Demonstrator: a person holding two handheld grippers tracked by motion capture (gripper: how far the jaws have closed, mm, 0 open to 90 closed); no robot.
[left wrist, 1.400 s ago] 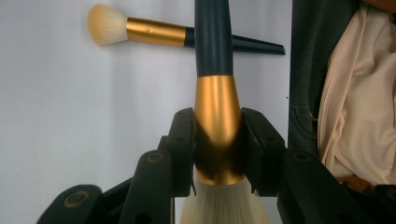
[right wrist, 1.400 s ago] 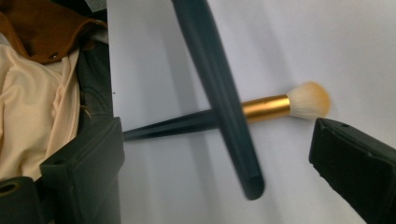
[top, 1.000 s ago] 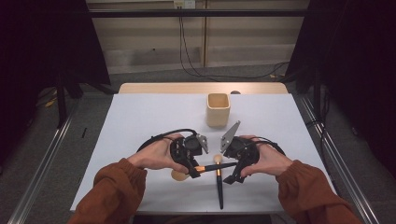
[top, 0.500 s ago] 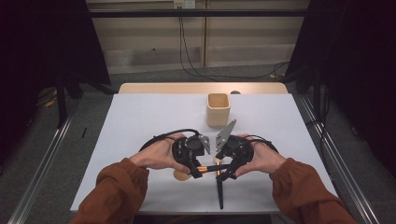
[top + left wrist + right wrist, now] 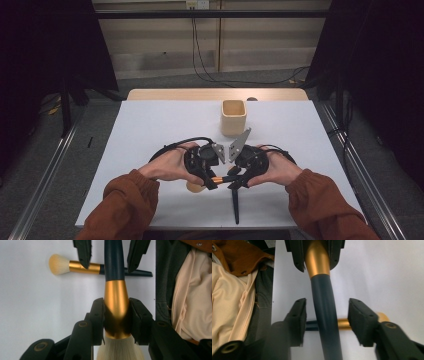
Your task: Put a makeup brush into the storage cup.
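Pointing level from hand to hand, the big brush (image 5: 114,277) hangs over the table (image 5: 150,130), my left gripper (image 5: 209,181) clamped on its gold collar. My right gripper's (image 5: 235,181) jaws, just closing, straddle its dark handle without touching. A second brush (image 5: 75,266) lies crosswise beneath.

Glossy gold-metal brush ferrule (image 5: 116,307) (bristles soft)

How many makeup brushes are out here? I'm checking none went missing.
2. One brush is clamped by its gold ferrule in the left gripper, handle between the right gripper's jaws. The second brush lies on the white table.
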